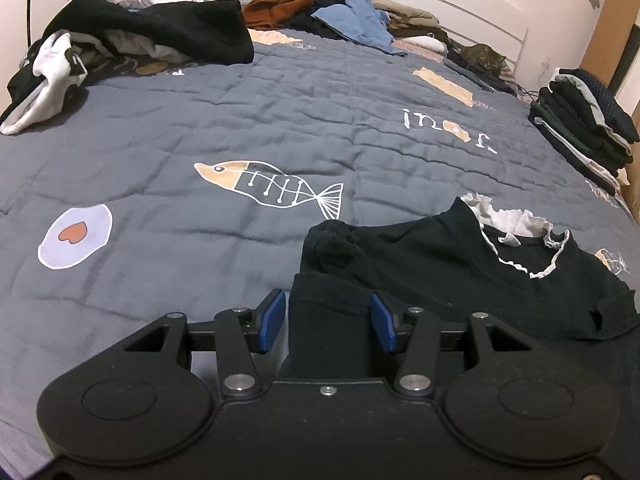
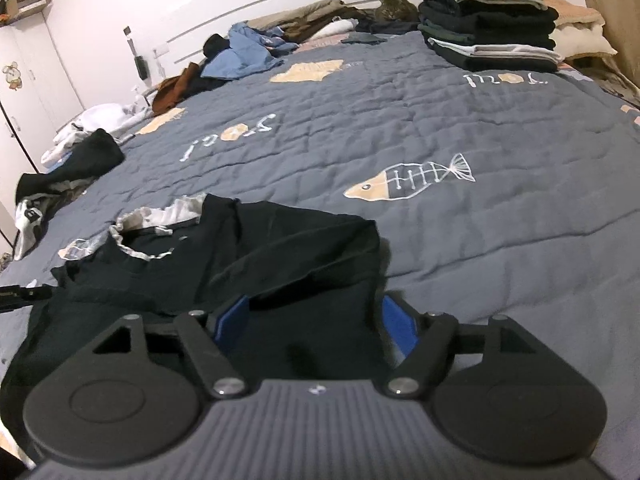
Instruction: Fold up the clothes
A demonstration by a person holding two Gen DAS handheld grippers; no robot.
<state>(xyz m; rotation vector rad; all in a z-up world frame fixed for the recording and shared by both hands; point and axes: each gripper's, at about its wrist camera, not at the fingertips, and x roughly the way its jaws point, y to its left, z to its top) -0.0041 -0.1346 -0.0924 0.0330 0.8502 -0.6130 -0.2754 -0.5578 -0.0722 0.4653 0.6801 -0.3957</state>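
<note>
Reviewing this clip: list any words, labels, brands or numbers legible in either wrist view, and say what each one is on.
"inor", roughly, upside down: white script print on the grey quilt; uncertain.
Similar script print on the quilt in the right wrist view: upside down, not clearly readable.
Neck label inside the black top: too small to read.
Left gripper and right gripper: no readable markings.
Folded stack: no visible text.

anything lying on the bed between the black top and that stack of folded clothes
Nothing visible does. The black top lies near the grippers, and the stretch of quilt between it and the folded stack is bare. The cat sits behind the stack, and the loose piles lie off to the left.
</note>
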